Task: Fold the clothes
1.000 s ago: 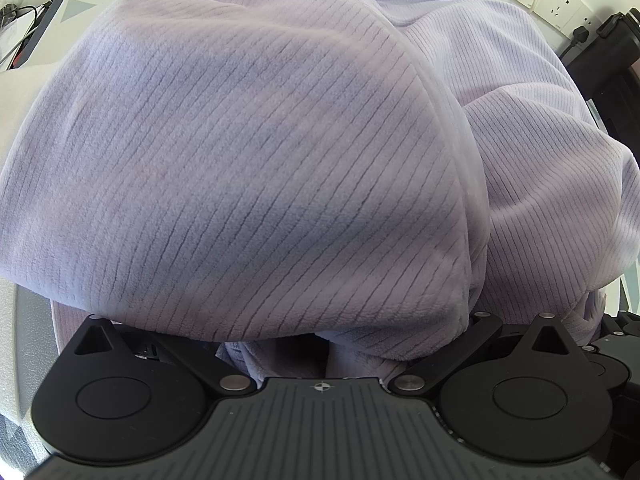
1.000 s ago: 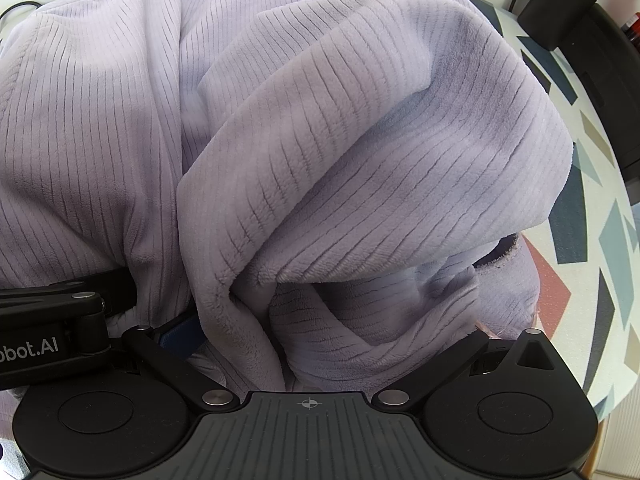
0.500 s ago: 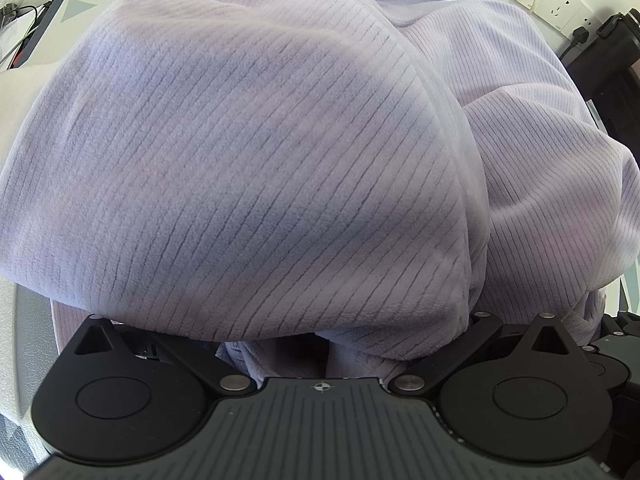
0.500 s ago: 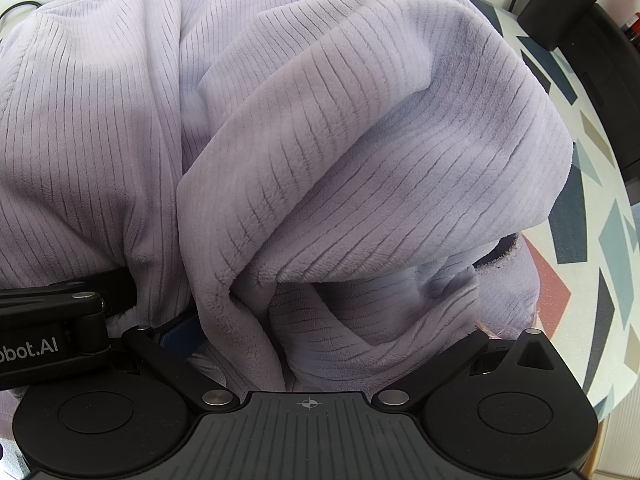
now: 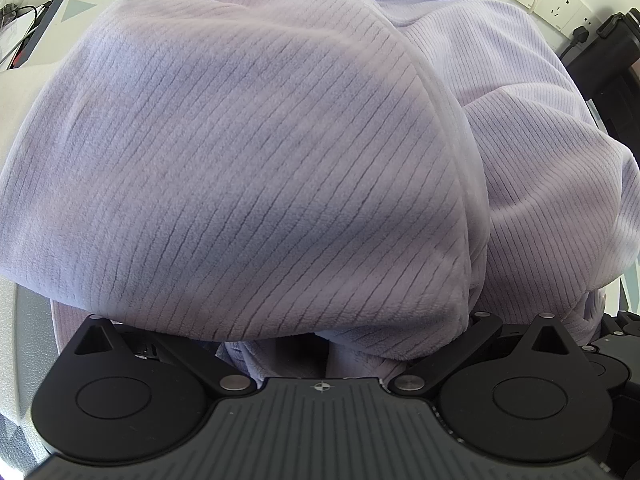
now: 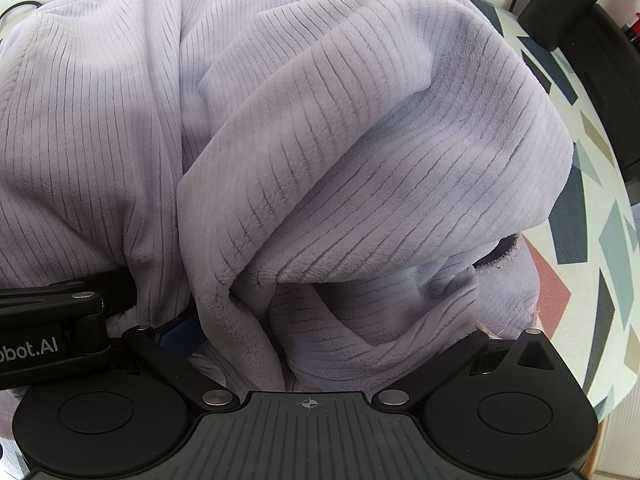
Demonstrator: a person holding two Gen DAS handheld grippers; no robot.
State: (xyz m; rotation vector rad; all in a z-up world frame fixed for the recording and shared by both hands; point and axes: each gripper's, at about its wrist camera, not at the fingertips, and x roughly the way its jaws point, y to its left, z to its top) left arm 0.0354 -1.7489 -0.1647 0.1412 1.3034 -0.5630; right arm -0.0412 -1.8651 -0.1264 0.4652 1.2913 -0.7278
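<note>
**An indoor work table, likely a lab or office**

I see a white tabletop with coloured geometric shapes (image 6: 592, 216); behind it, white wall sockets (image 5: 560, 0) and a black box-shaped device (image 6: 560, 0); black cables (image 5: 24, 12) at its far left corner.

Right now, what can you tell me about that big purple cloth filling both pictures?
The lilac garment is a soft, plush fleece with fine ribbed lines, like corduroy. It is bunched and draped in thick folds, not flat, and it fills most of both wrist views. A rolled fold hangs over the front of each gripper and hides the jaws, so how they stand cannot be told. In the right wrist view a raw edge shows at its right side, above the patterned tabletop it rests on.
</note>
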